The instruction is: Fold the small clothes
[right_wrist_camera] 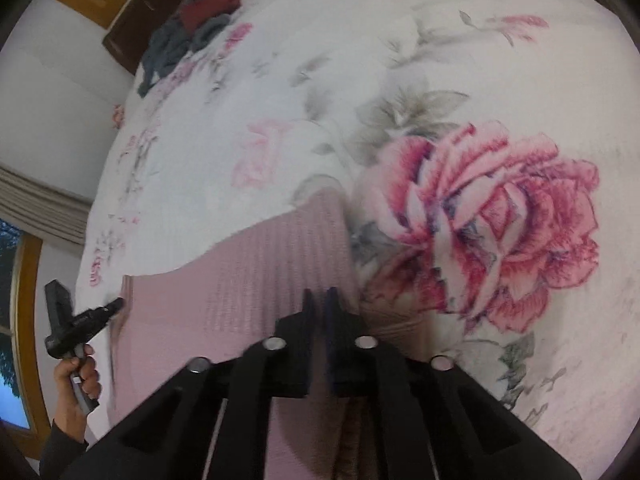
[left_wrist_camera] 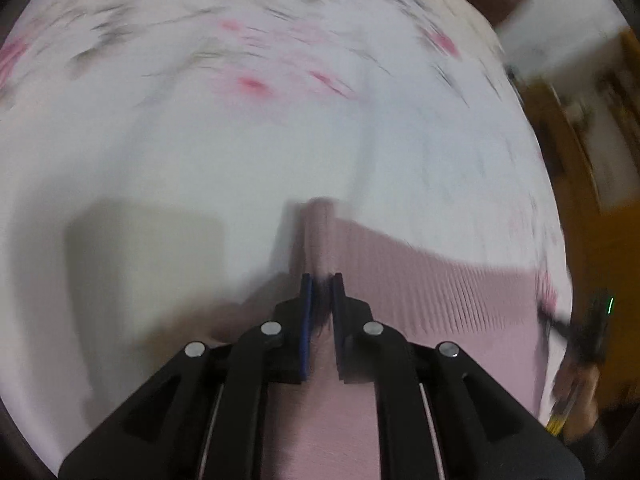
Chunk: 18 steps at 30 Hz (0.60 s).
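Both the left gripper (left_wrist_camera: pixel 320 280) and right gripper (right_wrist_camera: pixel 318 296) sit clamped on the pink garment (left_wrist_camera: pixel 420 292) (ribbed hem). They should carry that edge level over the bed (right_wrist_camera: pixel 480 60), keeping it taut.

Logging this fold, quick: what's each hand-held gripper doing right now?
Left hand-held gripper: shut on the pink ribbed knit garment.
Right hand-held gripper: shut on the same garment.

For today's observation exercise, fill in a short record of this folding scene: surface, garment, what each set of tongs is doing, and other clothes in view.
surface: white bed cover printed with a large pink rose
garment: pink ribbed knit, lying on the cover
left tongs: shut on one corner of the knit
right tongs: shut on the knit's opposite corner
other clothes: grey and dark red pile at the cover's far edge
image quality: left wrist view is motion-blurred
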Available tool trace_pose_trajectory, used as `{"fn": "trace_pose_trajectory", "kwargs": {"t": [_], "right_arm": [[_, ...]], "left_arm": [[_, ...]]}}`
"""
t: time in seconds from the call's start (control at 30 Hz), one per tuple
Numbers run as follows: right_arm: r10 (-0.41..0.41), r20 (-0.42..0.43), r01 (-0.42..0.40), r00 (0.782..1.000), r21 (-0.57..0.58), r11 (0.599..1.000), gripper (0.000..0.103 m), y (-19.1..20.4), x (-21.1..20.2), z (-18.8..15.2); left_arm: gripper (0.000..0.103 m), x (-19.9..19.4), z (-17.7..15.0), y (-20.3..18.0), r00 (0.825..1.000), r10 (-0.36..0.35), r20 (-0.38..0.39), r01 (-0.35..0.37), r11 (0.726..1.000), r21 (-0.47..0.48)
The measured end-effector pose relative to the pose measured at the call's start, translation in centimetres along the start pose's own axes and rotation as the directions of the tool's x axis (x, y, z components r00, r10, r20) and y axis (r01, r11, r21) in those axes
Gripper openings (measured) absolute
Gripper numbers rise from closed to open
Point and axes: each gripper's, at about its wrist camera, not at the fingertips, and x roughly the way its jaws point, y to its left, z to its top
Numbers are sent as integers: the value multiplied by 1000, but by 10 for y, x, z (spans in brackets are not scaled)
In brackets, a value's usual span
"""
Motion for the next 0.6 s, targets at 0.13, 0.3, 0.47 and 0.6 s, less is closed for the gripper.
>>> {"fn": "trace_pose_trajectory", "kwargs": {"t": [0.13, 0.3, 0.47, 0.6], "right_arm": [[-10, -7, 10, 1000, -21, 1000, 5, 5, 1, 3], [36, 30, -35, 999, -13, 999, 8, 9, -6, -4], [-8, 8, 8, 1000, 16, 1000, 0, -3, -5, -4], [91, 15, -91, 996, -36, 995, 6, 16, -36, -23]], "left_arm": [[9, -39, 0, -9, 992, -81, 96, 79, 997, 26], [13, 0, -9, -25, 994, -77, -72, 82, 994, 76], [3, 27, -15, -7, 988, 32, -152, -26, 999, 44], [13, -28, -33, -17, 982, -166, -92, 173, 982, 78]]}}
